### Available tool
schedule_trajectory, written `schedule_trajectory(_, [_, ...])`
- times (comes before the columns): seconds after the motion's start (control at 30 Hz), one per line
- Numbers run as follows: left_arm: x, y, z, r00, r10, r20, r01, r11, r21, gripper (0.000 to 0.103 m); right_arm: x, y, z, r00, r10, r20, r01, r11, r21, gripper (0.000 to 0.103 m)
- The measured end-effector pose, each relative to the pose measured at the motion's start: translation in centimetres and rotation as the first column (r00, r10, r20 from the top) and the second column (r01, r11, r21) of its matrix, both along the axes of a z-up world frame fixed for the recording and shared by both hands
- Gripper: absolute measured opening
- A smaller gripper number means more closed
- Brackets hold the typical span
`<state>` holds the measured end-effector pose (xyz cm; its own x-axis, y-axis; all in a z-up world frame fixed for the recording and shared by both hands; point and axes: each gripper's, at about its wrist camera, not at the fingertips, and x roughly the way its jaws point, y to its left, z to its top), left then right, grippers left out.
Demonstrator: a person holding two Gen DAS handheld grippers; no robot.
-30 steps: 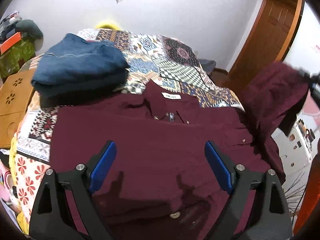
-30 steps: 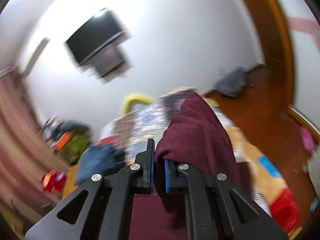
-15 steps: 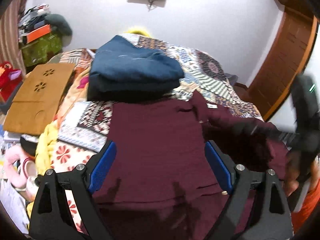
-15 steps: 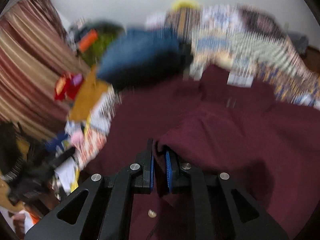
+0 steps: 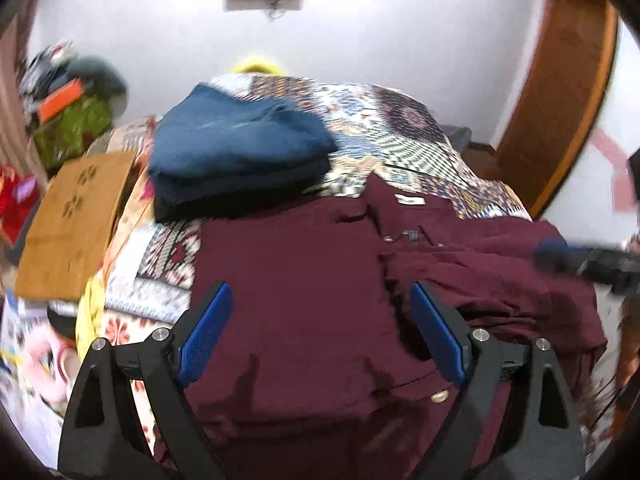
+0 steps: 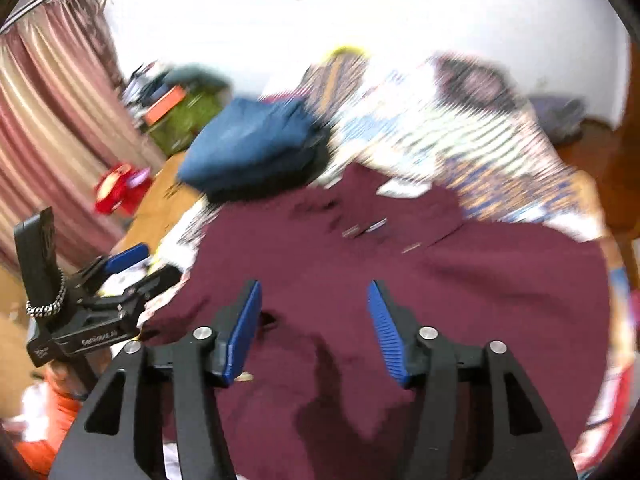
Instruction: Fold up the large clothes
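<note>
The maroon shirt (image 5: pixel 304 280) lies spread on the patterned bedspread (image 5: pixel 400 128), its right sleeve folded inward; the right gripper (image 6: pixel 314 320) has just been opening, nothing between its jaws. The left gripper (image 5: pixel 320 332) hangs spread and empty; next, I judge, it must pinch the left side for folding.

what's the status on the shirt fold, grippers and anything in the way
Left gripper open, empty. Right gripper jaws just opening, nothing between them. Maroon shirt flat on bed, sleeve folded in. Folded blue garment beyond collar, clear.

Bright, even room light; the white wall (image 6: pixel 460 8) glares at twelve o'clock. Heavy motion blur in the right view, dark fisheye corners.
</note>
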<state>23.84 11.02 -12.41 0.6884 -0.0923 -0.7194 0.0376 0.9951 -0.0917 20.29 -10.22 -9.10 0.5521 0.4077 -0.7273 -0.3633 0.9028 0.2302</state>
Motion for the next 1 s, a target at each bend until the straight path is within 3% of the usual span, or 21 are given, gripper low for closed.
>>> schedule_trajectory(0.2, [1.7, -6.5, -1.0, 0.983, -0.179, -0.042, 0.182, 0.979, 0.091, 0.090, -1.1, -6.1, 0.5, 0.984, -0.161, 0.070, 0.167, 0.982, -0.085, 0.054])
schedule_trajectory(0.37, [2.8, -11.0, -4.3, 0.955, -0.266, -0.133, 0.291, 0.929, 0.227, 0.090, -1.8, -9.5, -1.9, 0.968, -0.249, 0.026, 0.251, 0.961, -0.113, 0.054])
schedule_trajectory(0.5, [3.6, -12.8, -6.3, 0.943, -0.281, -0.180, 0.323, 0.903, 0.284, 0.090, -2.0, -11.2, -4.4, 0.955, -0.294, -0.047, 0.286, 0.950, -0.123, 0.054])
schedule_trajectory(0.73, [5.9, -16.0, -7.3, 0.923, -0.319, -0.217, 0.372, 0.882, 0.288, 0.090, -3.2, -12.3, -6.5, 0.942, -0.328, -0.067, 0.319, 0.941, -0.111, 0.055])
schedule_trajectory(0.9, [7.0, -19.1, -7.4, 0.891, -0.391, -0.231, 0.442, 0.863, 0.244, 0.090, -3.5, -12.7, -7.0, 0.935, -0.344, -0.091, 0.336, 0.937, -0.095, 0.064])
schedule_trajectory(0.97, [7.6, -19.5, -7.1, 0.894, -0.391, -0.217, 0.436, 0.871, 0.227, 0.080, -3.4, -13.1, -7.0, 0.931, -0.350, -0.103, 0.343, 0.936, -0.077, 0.064])
schedule_trajectory(1.0, [7.9, -19.4, -7.0, 0.895, -0.391, -0.216, 0.433, 0.878, 0.204, 0.068, -3.3, -13.2, -7.0, 0.930, -0.352, -0.107, 0.346, 0.936, -0.071, 0.064])
